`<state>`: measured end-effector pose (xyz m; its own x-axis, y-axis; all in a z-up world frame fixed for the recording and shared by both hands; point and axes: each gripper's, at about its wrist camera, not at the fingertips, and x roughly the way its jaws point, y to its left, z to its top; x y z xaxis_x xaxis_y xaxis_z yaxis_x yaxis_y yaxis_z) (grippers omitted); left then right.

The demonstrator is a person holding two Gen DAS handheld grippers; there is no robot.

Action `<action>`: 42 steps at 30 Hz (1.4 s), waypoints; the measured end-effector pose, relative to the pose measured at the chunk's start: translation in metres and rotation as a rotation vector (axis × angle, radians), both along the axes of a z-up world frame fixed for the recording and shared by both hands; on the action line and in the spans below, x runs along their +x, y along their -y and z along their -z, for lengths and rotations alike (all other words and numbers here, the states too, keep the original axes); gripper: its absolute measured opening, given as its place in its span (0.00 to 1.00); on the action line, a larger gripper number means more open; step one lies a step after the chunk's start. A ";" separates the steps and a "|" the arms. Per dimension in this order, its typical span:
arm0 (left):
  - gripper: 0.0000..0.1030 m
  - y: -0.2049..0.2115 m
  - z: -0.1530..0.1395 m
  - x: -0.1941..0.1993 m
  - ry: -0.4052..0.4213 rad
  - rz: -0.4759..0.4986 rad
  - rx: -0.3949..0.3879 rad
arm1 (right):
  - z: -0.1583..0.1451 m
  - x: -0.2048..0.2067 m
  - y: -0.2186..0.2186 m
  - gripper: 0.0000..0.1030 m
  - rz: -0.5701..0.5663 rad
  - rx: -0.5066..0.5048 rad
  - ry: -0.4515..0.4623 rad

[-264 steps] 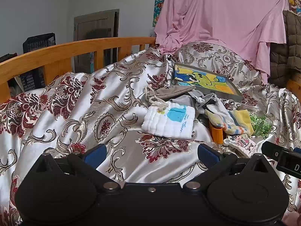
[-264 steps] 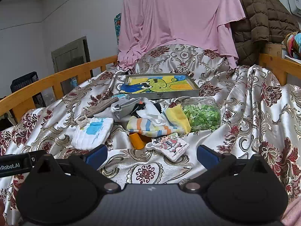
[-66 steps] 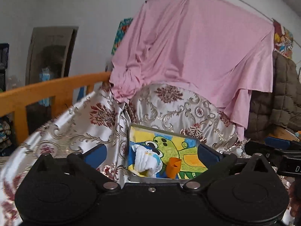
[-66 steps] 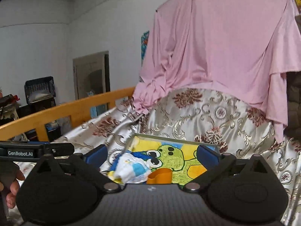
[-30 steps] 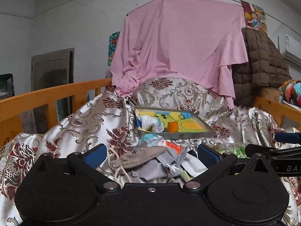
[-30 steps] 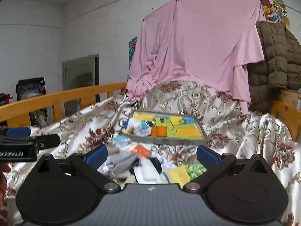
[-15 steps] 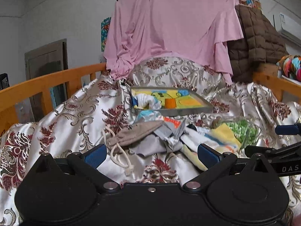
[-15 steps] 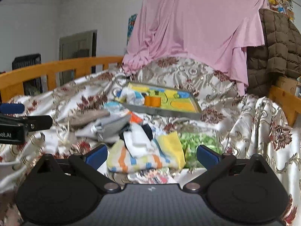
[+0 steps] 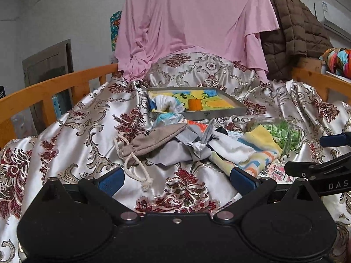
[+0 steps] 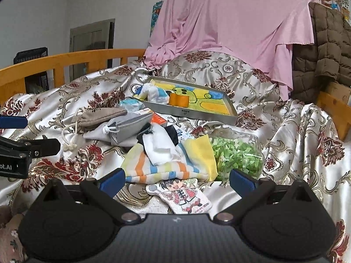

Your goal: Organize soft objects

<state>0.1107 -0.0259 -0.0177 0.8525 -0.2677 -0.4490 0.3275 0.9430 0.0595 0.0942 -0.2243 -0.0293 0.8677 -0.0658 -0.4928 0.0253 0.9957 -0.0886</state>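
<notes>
A metal tray (image 9: pixel 230 111) (image 10: pixel 193 114) with a cartoon picture sits far back on the bed. In it lie a white-and-blue folded cloth (image 9: pixel 167 104) (image 10: pixel 152 93) and an orange roll (image 9: pixel 195 104) (image 10: pixel 178 100). In front of it is a pile: a tan drawstring pouch (image 9: pixel 153 138) (image 10: pixel 98 115), a grey mask (image 9: pixel 175 151) (image 10: pixel 129 127), a striped towel (image 9: pixel 252 151) (image 10: pixel 166 168), white socks (image 10: pixel 160 148). My left gripper (image 9: pixel 177 178) is open and empty, just short of the pouch's cord. My right gripper (image 10: pixel 177 178) is open and empty over a cartoon-print pouch (image 10: pixel 182 195), in front of the towel.
A clear bag of green pieces (image 9: pixel 285 133) (image 10: pixel 237 155) lies right of the towel. The satin bedspread (image 9: pixel 76 131) covers the bed. Wooden rails (image 9: pixel 43 92) (image 10: pixel 333 109) run along both sides. A pink sheet (image 9: pixel 193 26) and a brown jacket (image 10: pixel 324 43) hang behind.
Both grippers have pulled back from the tray and dropped low toward the pile. The white-and-blue cloth and the orange roll, earlier in the pile, now lie in the tray.
</notes>
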 end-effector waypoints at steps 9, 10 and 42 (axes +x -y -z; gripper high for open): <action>0.99 0.008 0.011 0.006 -0.027 0.041 0.034 | 0.010 0.009 0.005 1.00 0.011 0.017 -0.079; 0.99 0.008 0.013 0.007 -0.031 0.046 0.036 | 0.011 0.010 0.005 1.00 0.012 0.017 -0.086; 0.99 0.056 0.016 0.067 -0.089 0.461 0.128 | 0.035 0.034 0.021 1.00 0.107 0.029 -0.262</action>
